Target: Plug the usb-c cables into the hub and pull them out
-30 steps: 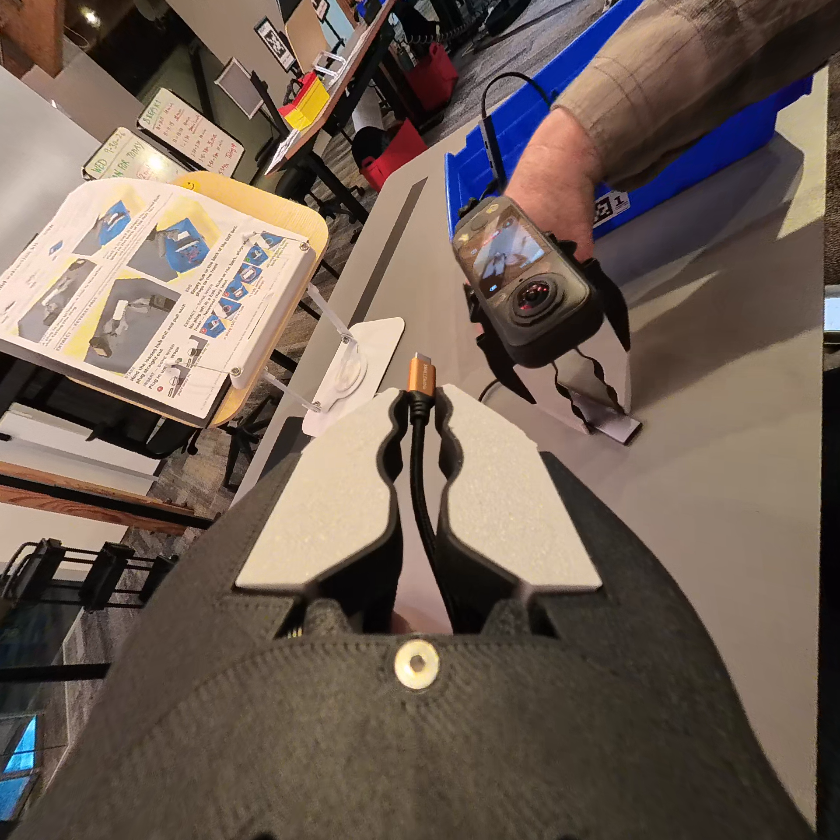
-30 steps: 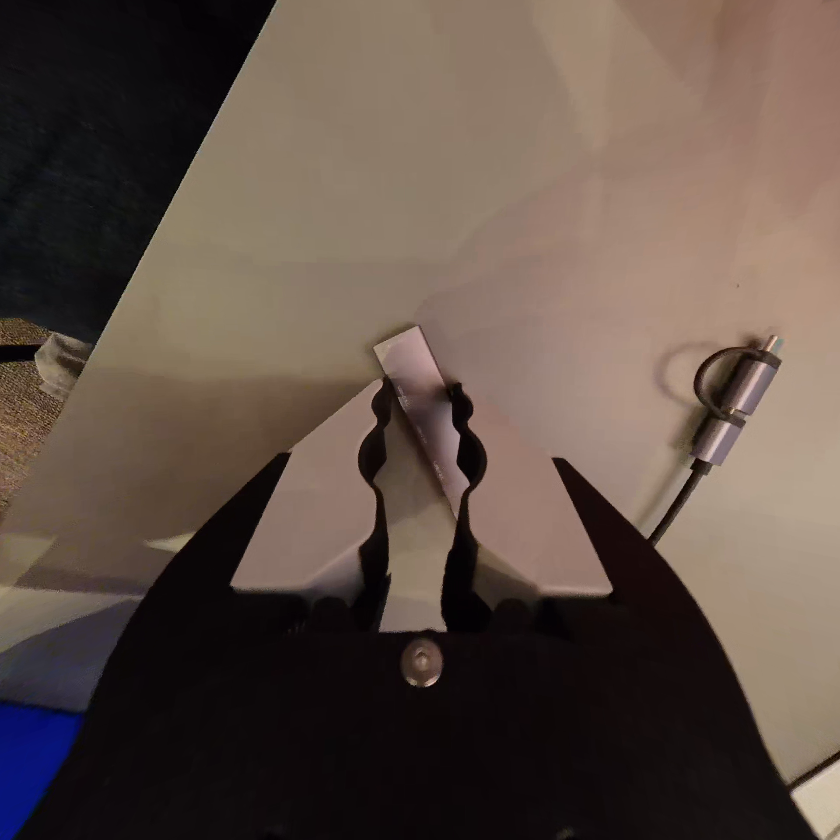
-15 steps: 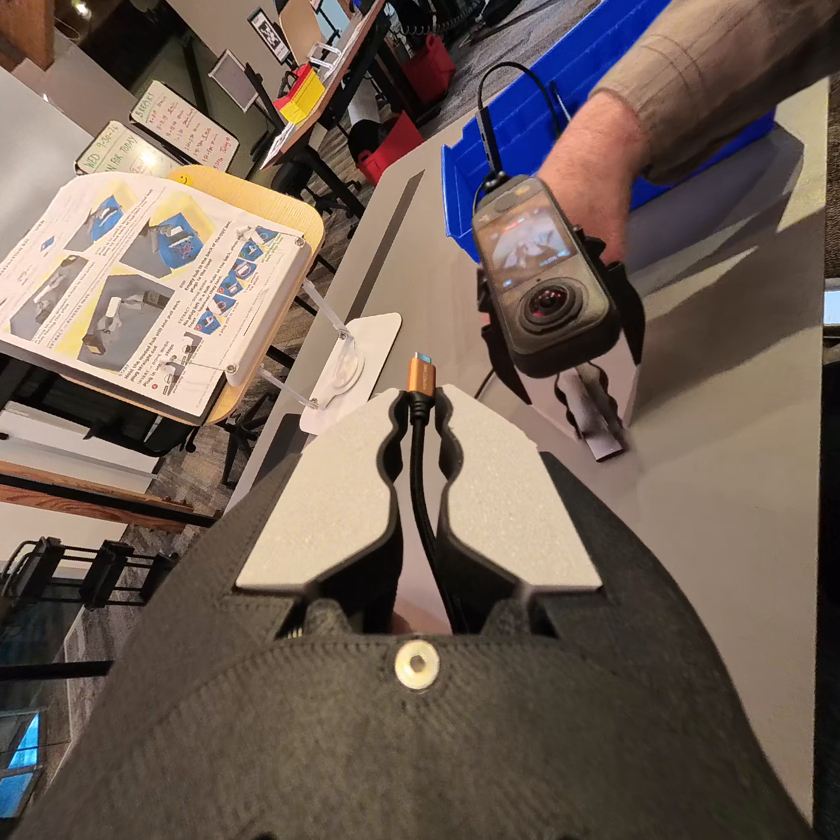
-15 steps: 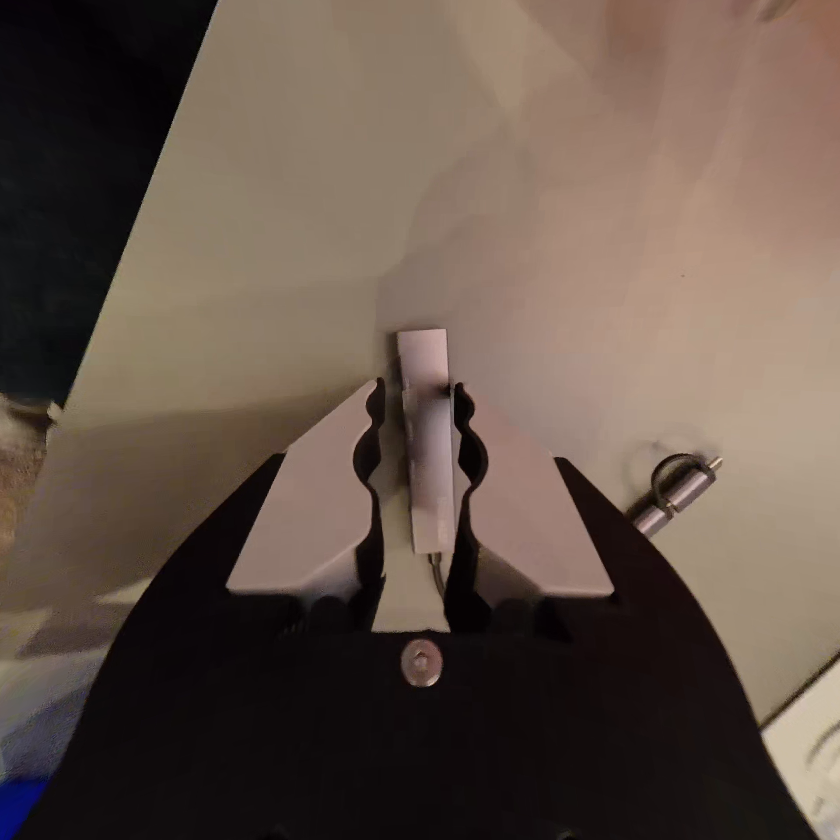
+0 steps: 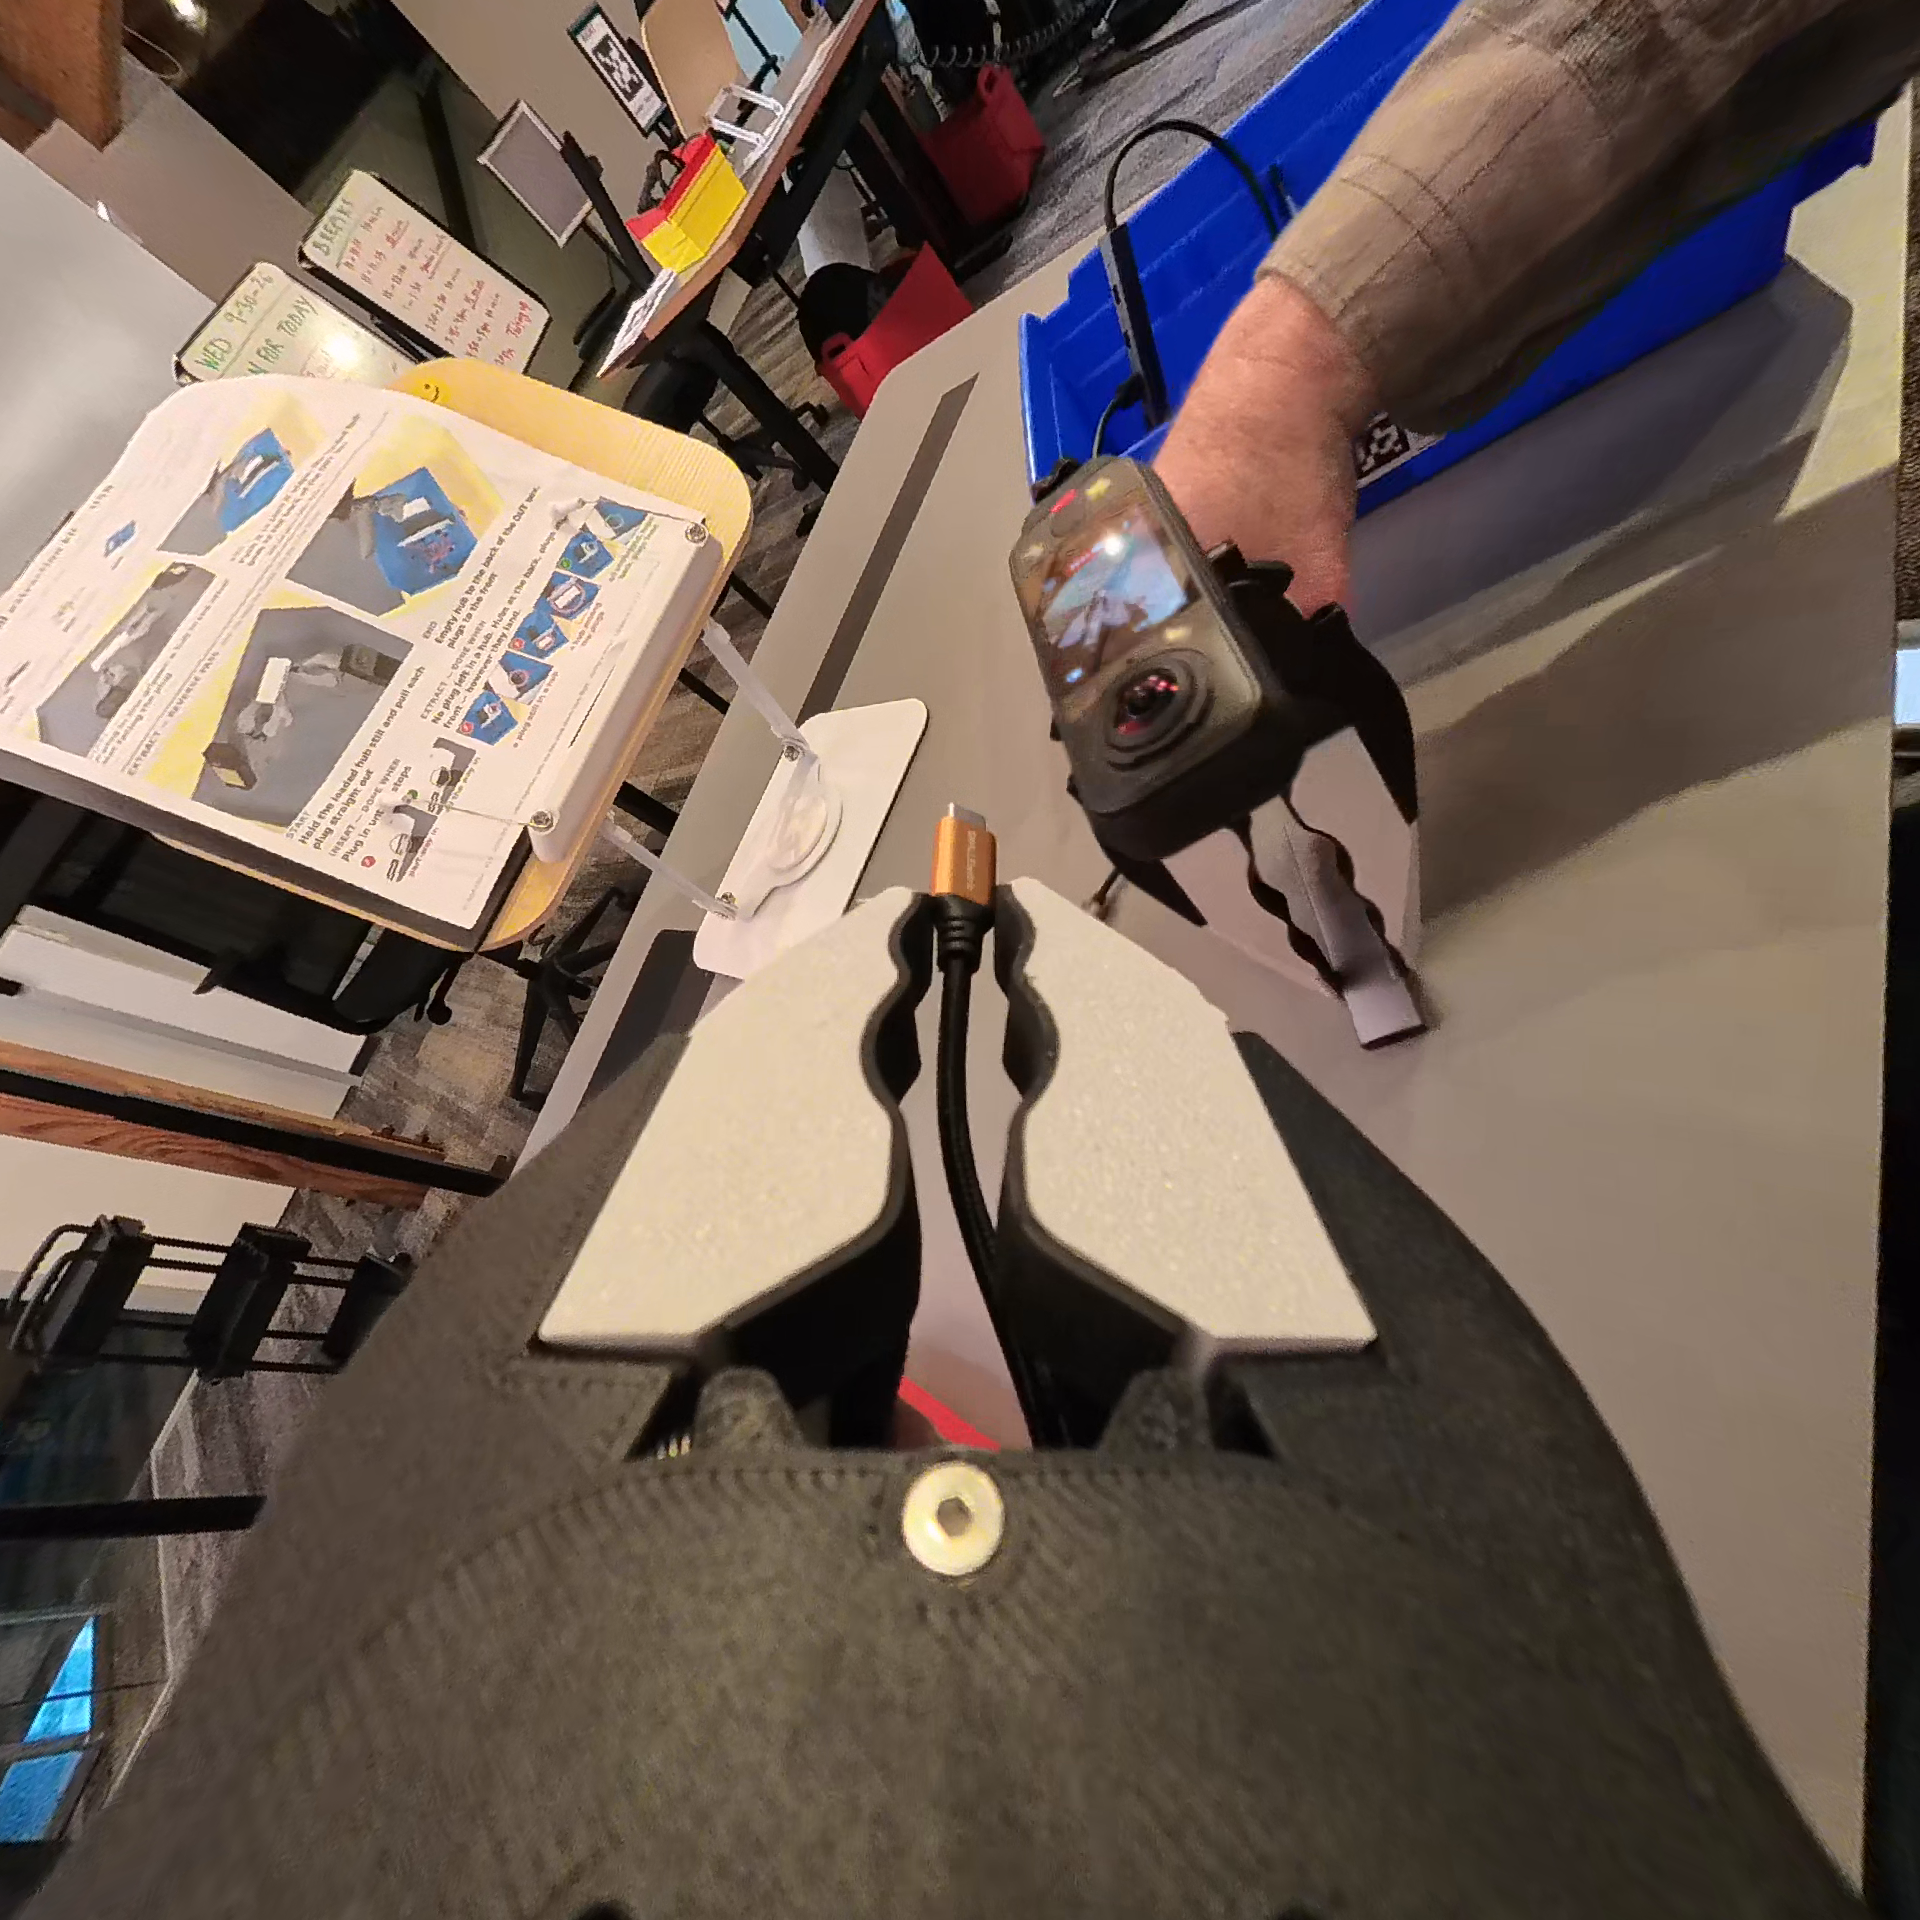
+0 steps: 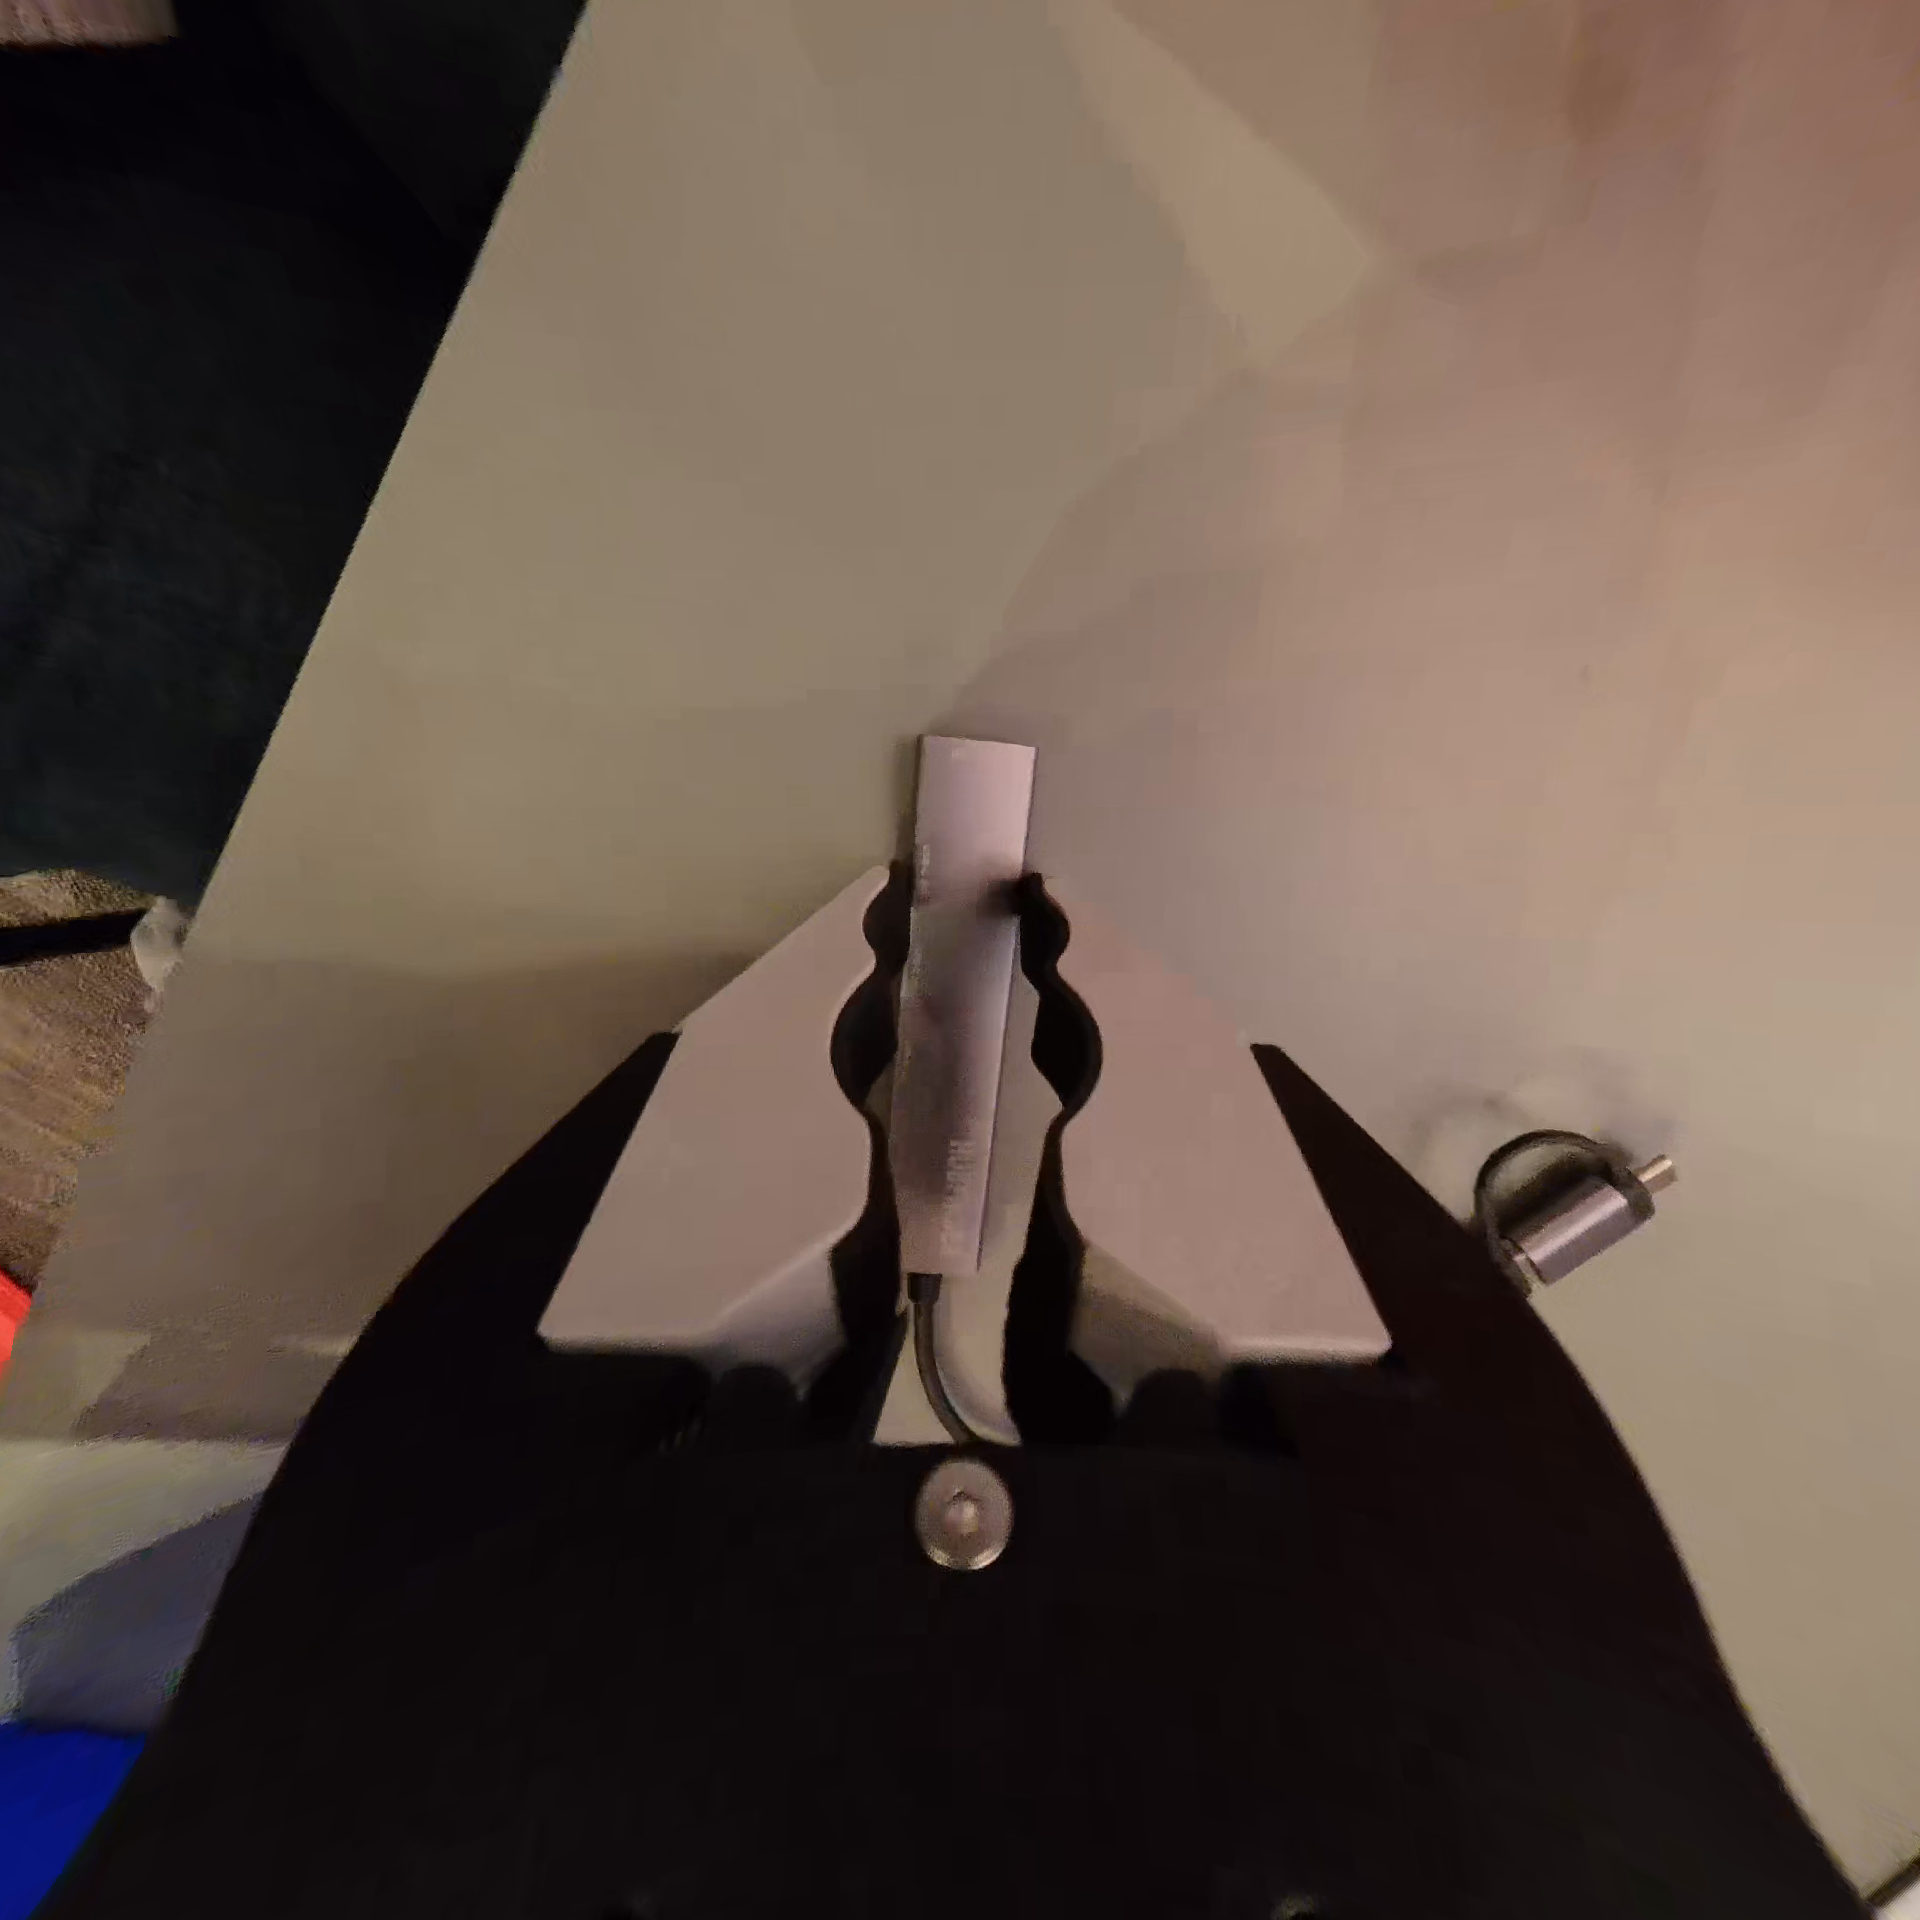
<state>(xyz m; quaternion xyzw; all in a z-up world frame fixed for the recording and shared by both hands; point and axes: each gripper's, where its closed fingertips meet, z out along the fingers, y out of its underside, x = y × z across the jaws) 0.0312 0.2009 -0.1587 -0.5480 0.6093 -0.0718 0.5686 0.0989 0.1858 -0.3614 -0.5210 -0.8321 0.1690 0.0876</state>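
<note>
Grey tabletop [image 6: 1351,520] lies bare ahead of the hub [image 6: 966,935], its left edge dropping to dark floor. Since a second ago the hub has swung from slanted to straight between the right gripper [image 6: 961,894] fingers, which clamp it. The left gripper [image 5: 961,914] stays closed on the black cable [image 5: 961,1091], copper plug [image 5: 964,854] jutting forward, well apart from the hub. A grey adapter [image 6: 1558,1216] lies right; a blue bin [image 5: 1247,260] and an instruction sheet [image 5: 343,623] sit beyond.

Left claw [image 5: 961,914] closed, fingers pinched tight, raised and pointing forward. Right claw [image 6: 961,883] angled down, tips near the surface, fingers narrowly parted. Right hand [image 5: 1262,447] grips it from behind, sleeved forearm above.
</note>
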